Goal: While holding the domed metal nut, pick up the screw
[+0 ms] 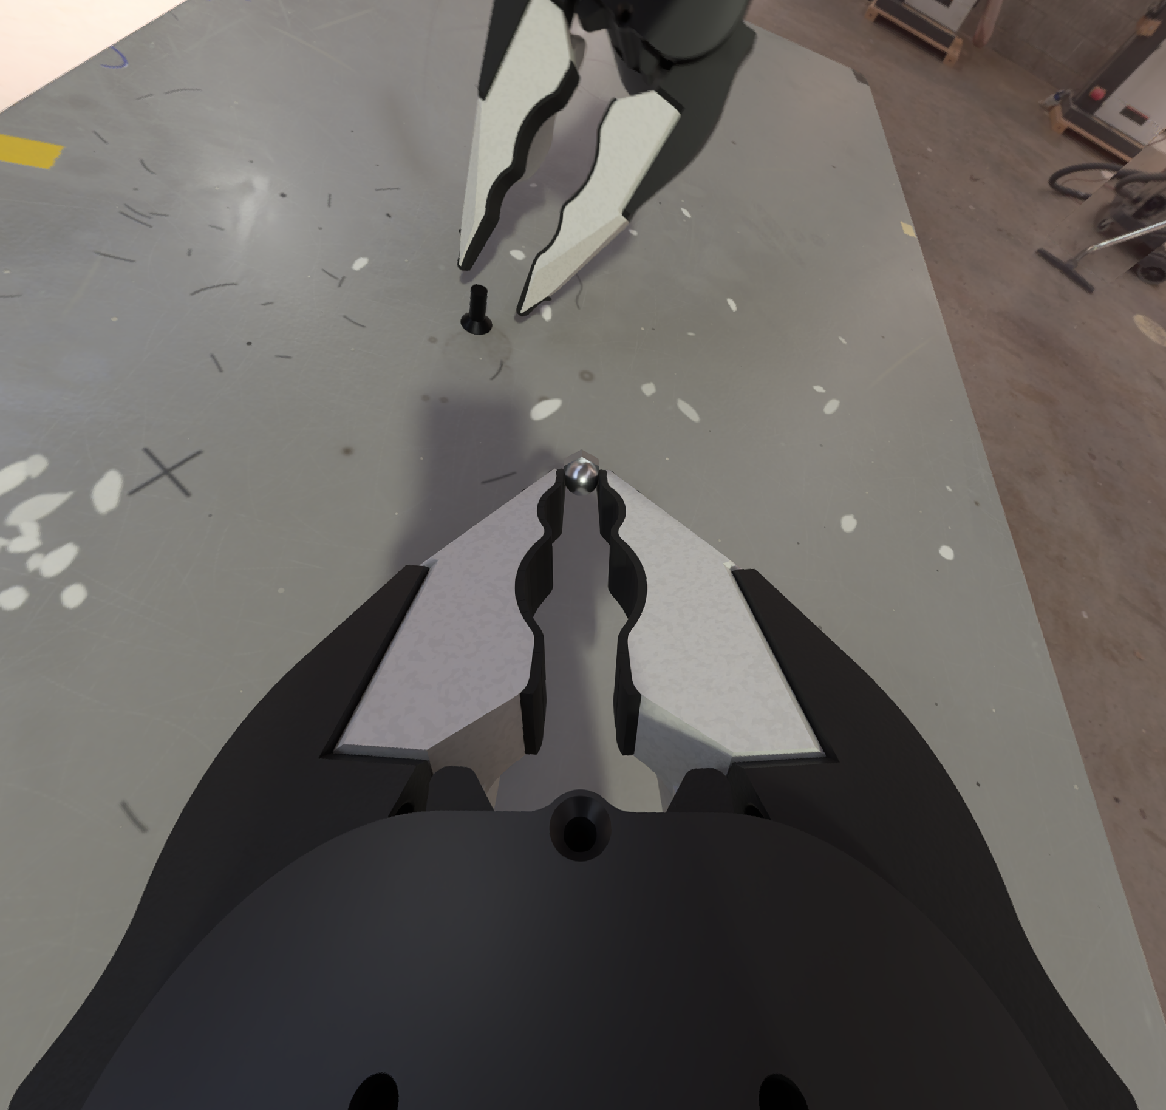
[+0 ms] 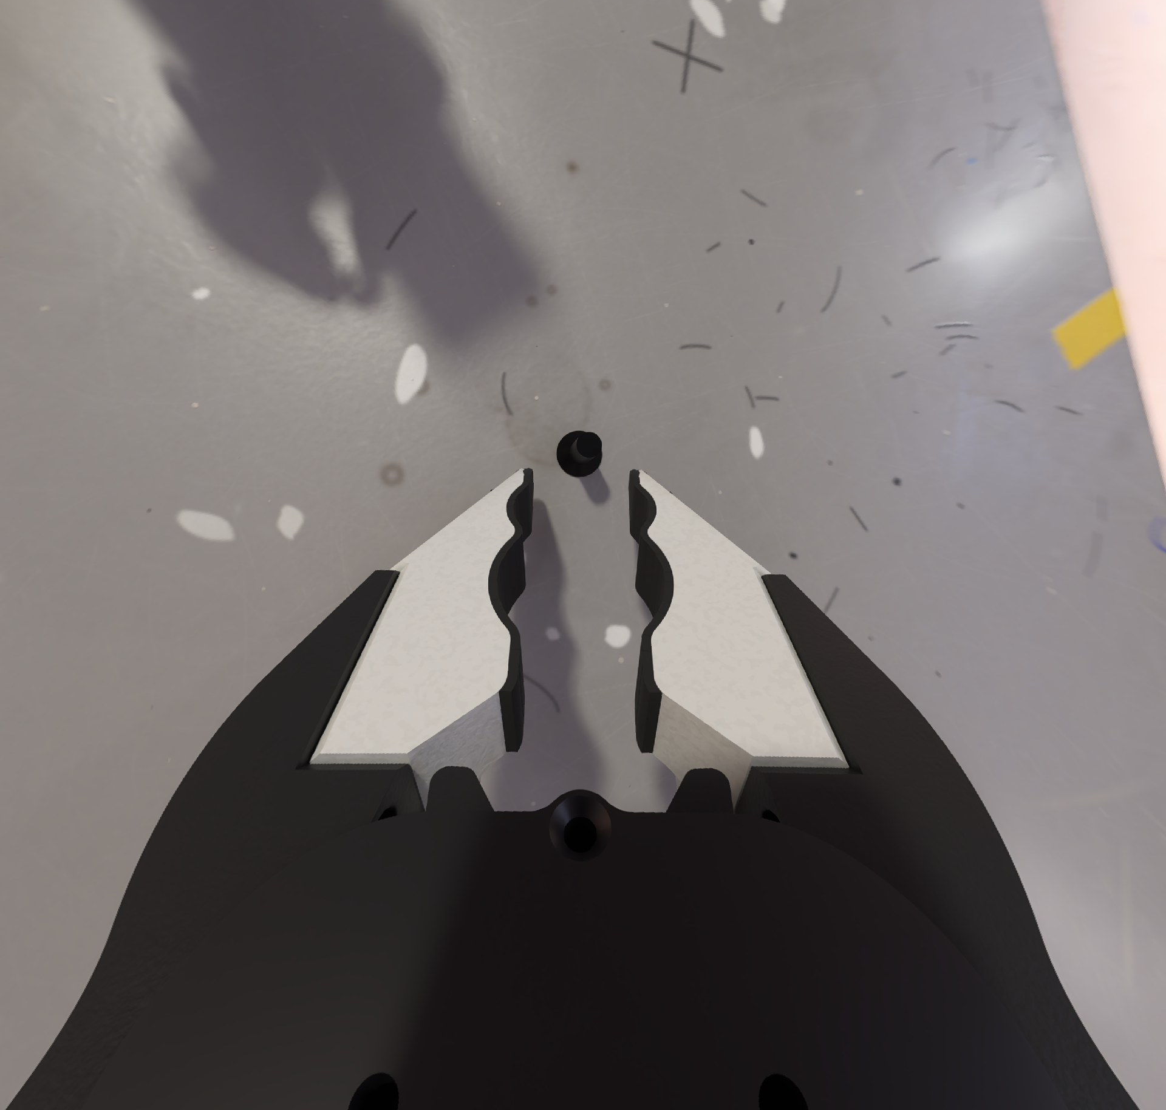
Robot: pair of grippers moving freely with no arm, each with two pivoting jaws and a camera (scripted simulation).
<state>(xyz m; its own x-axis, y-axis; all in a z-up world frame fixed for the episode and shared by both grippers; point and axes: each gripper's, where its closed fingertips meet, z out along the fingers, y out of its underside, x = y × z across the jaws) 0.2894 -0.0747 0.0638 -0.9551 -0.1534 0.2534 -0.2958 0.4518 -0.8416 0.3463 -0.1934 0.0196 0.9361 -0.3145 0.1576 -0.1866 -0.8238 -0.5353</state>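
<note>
Left claw [image 1: 580, 480] is clamped on the domed metal nut [image 1: 580, 476]. Right claw [image 2: 580, 471] hangs apart just short of the black screw [image 2: 579, 451], upright on the grey counter [image 2: 252, 449]; next it likely needs to advance, straddle the shank, pinch.

My right gripper [image 2: 581, 471] hangs over the scuffed grey table [image 2: 252, 449], fingers apart. Black screw [image 2: 579, 451] stands head-down just beyond the tips, roughly btwn them, w/ yellow tape [image 2: 1088, 330] at the far-right edge.
</note>
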